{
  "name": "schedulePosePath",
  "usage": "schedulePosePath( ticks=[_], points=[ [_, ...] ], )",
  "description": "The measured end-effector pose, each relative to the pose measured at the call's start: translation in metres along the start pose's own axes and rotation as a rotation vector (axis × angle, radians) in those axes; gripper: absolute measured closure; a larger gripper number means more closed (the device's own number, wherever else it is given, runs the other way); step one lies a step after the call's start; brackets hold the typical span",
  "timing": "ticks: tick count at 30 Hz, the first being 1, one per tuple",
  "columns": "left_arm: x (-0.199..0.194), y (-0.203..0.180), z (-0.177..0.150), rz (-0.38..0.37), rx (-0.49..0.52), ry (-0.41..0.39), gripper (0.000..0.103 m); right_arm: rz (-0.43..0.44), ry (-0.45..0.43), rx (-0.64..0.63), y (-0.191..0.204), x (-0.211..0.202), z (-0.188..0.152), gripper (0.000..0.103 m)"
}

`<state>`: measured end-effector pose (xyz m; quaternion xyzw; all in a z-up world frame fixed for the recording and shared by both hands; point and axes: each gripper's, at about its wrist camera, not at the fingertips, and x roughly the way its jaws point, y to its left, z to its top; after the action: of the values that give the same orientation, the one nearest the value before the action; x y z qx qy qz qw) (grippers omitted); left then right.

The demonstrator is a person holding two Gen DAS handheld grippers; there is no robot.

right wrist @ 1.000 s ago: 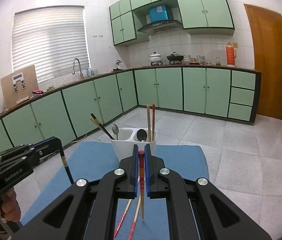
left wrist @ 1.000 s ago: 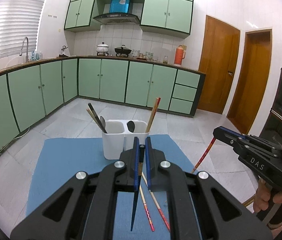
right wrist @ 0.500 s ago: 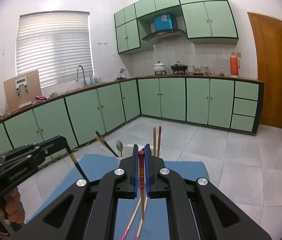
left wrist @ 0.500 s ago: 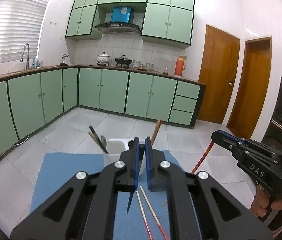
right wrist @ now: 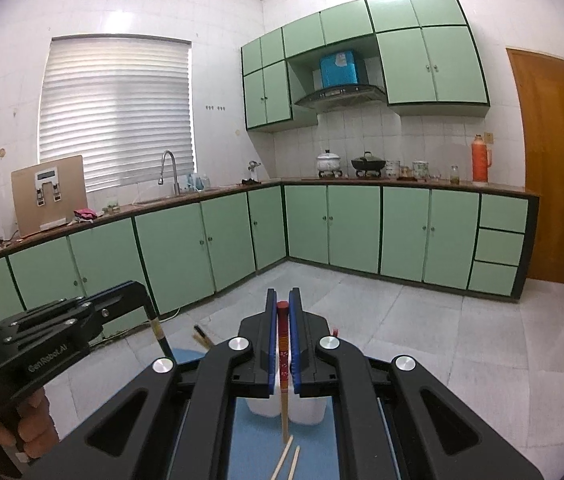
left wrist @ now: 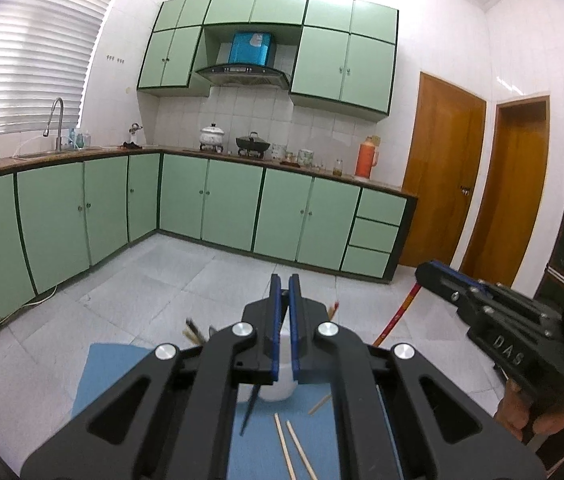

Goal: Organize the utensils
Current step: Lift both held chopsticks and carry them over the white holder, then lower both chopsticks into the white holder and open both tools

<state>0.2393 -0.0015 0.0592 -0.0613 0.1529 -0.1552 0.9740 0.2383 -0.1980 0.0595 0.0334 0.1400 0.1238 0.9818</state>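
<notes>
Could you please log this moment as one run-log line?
left hand-held gripper: holds dark chopstick | right hand-held gripper: holds red chopstick | holder: below

Bright, even daylight from the blinds (right wrist: 116,114); heavy fisheye bending, dark vignetted corners.

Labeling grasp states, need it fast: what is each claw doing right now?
Left claw: closed on a dark chopstick hanging below it.
Right claw: closed on a red-topped chopstick, roughly upright.
</notes>
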Motion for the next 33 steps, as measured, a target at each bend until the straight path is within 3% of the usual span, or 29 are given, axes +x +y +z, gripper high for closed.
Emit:
schedulePosePath(
  ticks=[6, 10, 21, 27, 33],
  points=[
    [0.014, 0.001, 0.023, -0.011, 0.003, -0.026, 0.103, 0.007, -0.001, 0.004, -0.004, 0.019, 0.010, 0.097],
    [0.014, 0.009, 0.009, -0.003, 0.000, -0.011, 0.103, 0.001, 0.023, 0.015, -0.010, 0.021, -0.005, 0.097],
    [0.029, 0.037, -0.050, 0.025, -0.072, 0.161, 0.103, -0.050, 0.071, 0.067, -0.033, 0.006, -0.033, 0.097],
    [0.026, 0.041, -0.054, 0.047, -0.055, 0.176, 0.103, -0.042, 0.077, 0.063, -0.027, 0.011, -0.029, 0.097],
    [0.024, 0.047, -0.049, 0.081, -0.038, 0.169, 0.103, -0.022, 0.026, 0.038, -0.014, 0.017, -0.005, 0.097]
  ],
)
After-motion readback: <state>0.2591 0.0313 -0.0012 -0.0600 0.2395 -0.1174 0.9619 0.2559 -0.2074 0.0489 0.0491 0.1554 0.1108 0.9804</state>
